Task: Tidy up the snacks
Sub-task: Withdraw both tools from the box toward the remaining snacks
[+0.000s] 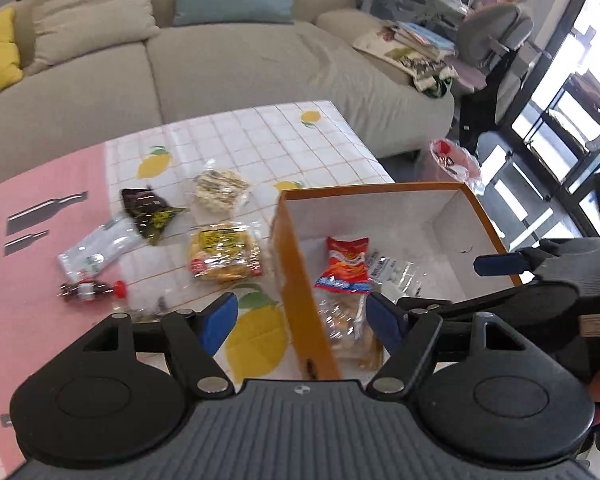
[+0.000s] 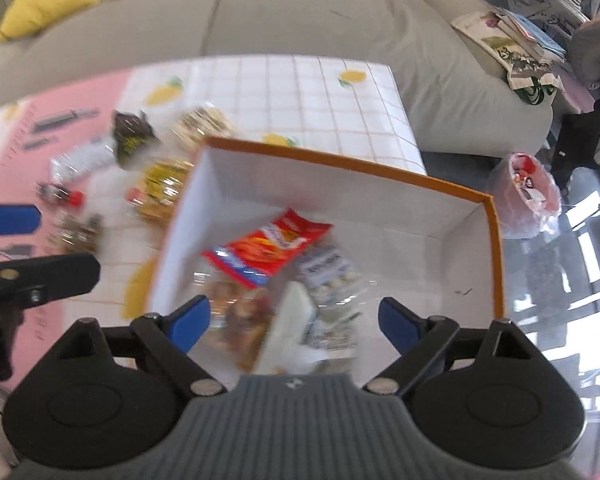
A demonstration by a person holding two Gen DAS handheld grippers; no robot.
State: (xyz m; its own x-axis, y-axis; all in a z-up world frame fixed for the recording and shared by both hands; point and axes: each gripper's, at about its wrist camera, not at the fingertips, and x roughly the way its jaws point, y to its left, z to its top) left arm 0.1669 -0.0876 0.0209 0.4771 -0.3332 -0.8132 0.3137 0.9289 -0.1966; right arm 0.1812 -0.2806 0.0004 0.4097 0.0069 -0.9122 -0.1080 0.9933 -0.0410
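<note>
An orange box (image 1: 372, 190) with a white inside stands on the table's right end. In it lie a red snack packet (image 1: 346, 266) and a clear bag of white sweets (image 1: 396, 276). My left gripper (image 1: 302, 318) hangs open over the box's left wall, holding nothing. In the right wrist view my right gripper (image 2: 294, 320) stands wide open above the box (image 2: 340, 164). Below its gap lie the red packet (image 2: 272, 244), the sweets bag (image 2: 332, 276) and a blurred white packet (image 2: 292, 320), which the pads do not touch.
Left of the box, loose snacks lie on the lemon-print tablecloth (image 1: 260, 136): a yellow packet (image 1: 222, 254), a pale cracker pack (image 1: 220, 190), a black packet (image 1: 150, 212), a white packet (image 1: 96, 248) and a small red-capped item (image 1: 90, 290). A sofa (image 1: 220, 64) stands behind.
</note>
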